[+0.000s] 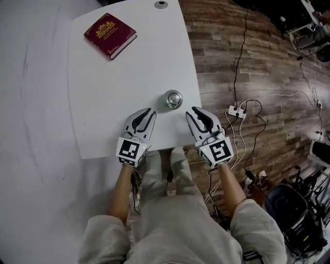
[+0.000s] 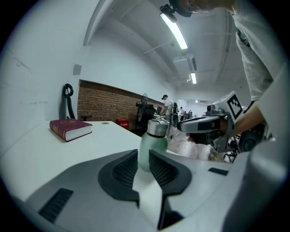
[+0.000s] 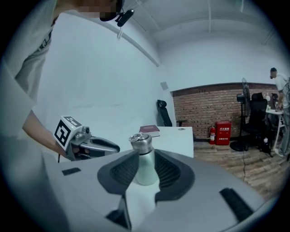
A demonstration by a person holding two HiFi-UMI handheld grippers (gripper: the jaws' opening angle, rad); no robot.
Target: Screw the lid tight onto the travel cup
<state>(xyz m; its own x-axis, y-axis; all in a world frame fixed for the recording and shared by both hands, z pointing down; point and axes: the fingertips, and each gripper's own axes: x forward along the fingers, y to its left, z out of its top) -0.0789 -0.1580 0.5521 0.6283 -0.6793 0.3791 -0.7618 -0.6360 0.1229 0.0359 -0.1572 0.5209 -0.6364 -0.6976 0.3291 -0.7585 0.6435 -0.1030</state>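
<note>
The travel cup [image 1: 174,99] stands upright near the right edge of the white table [image 1: 98,108], its steel lid [image 1: 174,98] on top. In the left gripper view the pale green cup [image 2: 147,147] with its lid [image 2: 157,128] stands beyond the jaws. My left gripper [image 1: 149,111] rests low at the table's front edge, left of the cup and apart from it. Its jaws stand a narrow slit apart, empty. My right gripper [image 1: 197,110] sits right of the cup, slightly wider open, also empty. The cup [image 3: 145,165] shows ahead of its jaws.
A dark red book [image 1: 110,34] lies at the table's far side. A round grommet [image 1: 161,4] sits at the far edge. On the wooden floor to the right are a power strip [image 1: 233,111] and trailing cables. The person's legs are below the table's front edge.
</note>
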